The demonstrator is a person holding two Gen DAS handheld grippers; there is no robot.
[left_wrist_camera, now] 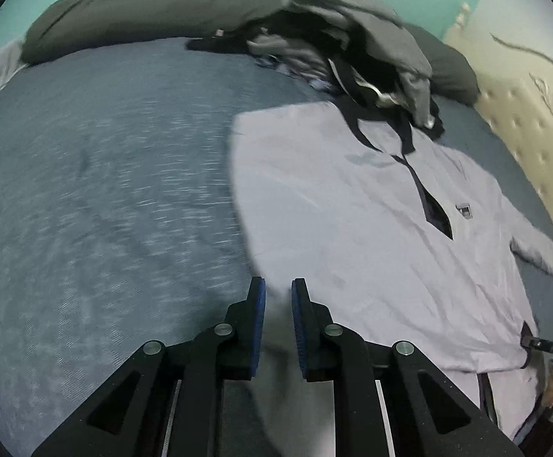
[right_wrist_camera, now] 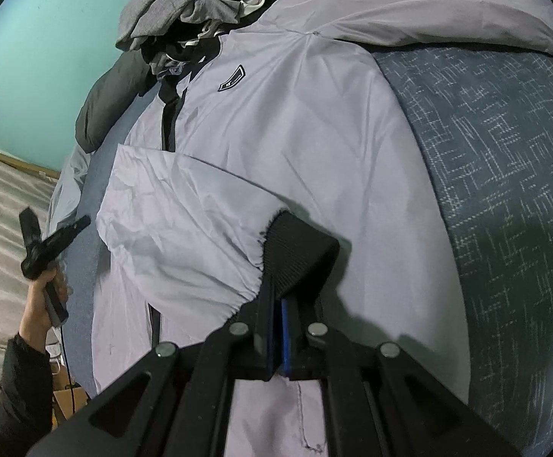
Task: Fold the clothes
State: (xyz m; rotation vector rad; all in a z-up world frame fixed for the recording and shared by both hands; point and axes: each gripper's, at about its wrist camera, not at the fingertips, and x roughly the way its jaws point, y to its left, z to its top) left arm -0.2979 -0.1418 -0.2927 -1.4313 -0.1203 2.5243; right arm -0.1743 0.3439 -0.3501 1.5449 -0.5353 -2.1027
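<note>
While the pale jacket (left_wrist_camera: 352, 228) lies spread front-up on the bed (left_wrist_camera: 105, 190), the right gripper (right_wrist_camera: 276, 327) has its fingers clamped on the black cuff (right_wrist_camera: 299, 251), drawing that sleeve across the chest. The left gripper (left_wrist_camera: 278, 323) hovers, fingers slightly apart, empty. Folding looks barely begun; the heap of clothes (left_wrist_camera: 352, 49) waits.

Jacket (right_wrist_camera: 314, 122) – thin smooth cloth, ribbed knit cuff (right_wrist_camera: 299, 251); bedspread (left_wrist_camera: 105, 190) – rough woven
</note>
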